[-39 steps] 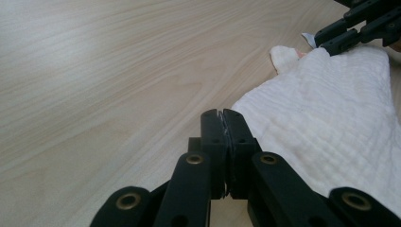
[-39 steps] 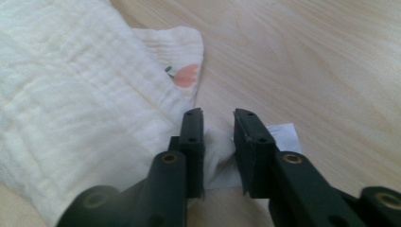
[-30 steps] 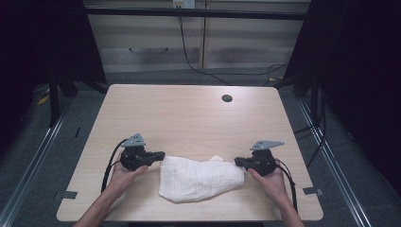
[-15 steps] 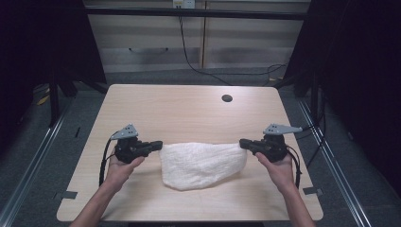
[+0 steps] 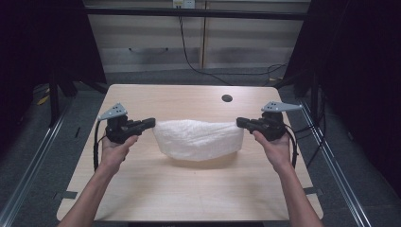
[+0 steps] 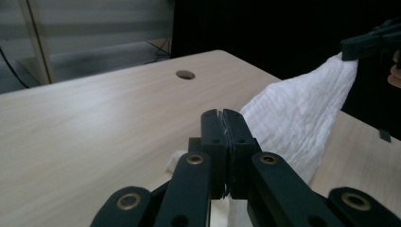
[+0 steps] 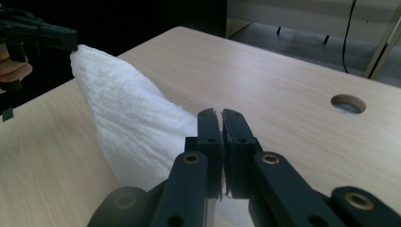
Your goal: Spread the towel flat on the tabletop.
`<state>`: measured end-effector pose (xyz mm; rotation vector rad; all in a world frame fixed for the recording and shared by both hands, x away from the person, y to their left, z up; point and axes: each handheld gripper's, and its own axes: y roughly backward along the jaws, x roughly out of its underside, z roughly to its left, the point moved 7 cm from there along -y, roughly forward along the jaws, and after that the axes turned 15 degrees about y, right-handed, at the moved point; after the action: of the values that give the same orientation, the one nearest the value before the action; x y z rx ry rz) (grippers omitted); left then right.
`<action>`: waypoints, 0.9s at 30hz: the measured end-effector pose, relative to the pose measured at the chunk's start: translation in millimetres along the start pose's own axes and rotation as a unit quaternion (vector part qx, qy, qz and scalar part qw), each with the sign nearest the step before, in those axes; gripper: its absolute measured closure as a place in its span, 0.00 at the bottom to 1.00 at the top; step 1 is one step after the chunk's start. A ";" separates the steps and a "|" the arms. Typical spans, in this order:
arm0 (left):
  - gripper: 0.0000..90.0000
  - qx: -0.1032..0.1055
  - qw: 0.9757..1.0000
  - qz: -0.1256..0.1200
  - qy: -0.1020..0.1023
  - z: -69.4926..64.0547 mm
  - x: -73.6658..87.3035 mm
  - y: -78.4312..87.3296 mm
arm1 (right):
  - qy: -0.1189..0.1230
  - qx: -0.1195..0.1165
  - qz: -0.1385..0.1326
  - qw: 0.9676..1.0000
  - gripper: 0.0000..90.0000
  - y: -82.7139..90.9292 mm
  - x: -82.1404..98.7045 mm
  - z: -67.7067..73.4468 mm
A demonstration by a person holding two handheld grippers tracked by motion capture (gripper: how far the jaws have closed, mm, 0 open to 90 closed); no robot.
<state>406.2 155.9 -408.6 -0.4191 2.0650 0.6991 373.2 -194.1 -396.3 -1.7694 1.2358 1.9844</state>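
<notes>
A white cloth (image 5: 198, 139) hangs stretched between my two grippers above the table, sagging in the middle. My left gripper (image 5: 152, 123) is shut on the cloth's left corner; its jaws pinch the cloth (image 6: 302, 118) in the left gripper view, my left gripper (image 6: 221, 116). My right gripper (image 5: 239, 123) is shut on the cloth's right corner. In the right gripper view the cloth (image 7: 127, 127) runs away from my right gripper (image 7: 221, 116) toward the other gripper (image 7: 42, 35) at the upper left. The cloth's lower edge hangs just over the tabletop (image 5: 189, 189).
The light wooden table has a round cable hole (image 5: 227, 98) near its far edge. Dark curtains stand at both sides, and cables lie on the floor behind the table. Metal rails (image 5: 38, 151) run along the floor beside it.
Both grippers have risen and moved apart. The cloth, crumpled on the table before, is lifted and pulled out wide between them.
</notes>
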 end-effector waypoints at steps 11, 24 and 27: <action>0.99 0.004 1.000 -0.019 -0.011 -7.6 -35.2 6.0 | 0.015 0.009 -0.016 1.000 0.97 -0.8 -43.4 -11.9; 0.99 0.009 0.998 -0.047 -0.039 -26.2 -88.1 27.5 | 0.026 0.017 -0.047 0.998 0.97 16.3 -81.9 -22.9; 0.99 0.005 0.998 -0.046 -0.038 -23.1 -94.3 25.0 | 0.024 0.014 -0.050 0.998 0.97 14.9 -88.0 -26.9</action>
<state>429.6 164.2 -311.4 -0.4732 1.9647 0.6393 405.6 -190.1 -309.0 -1.8371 1.1597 1.8709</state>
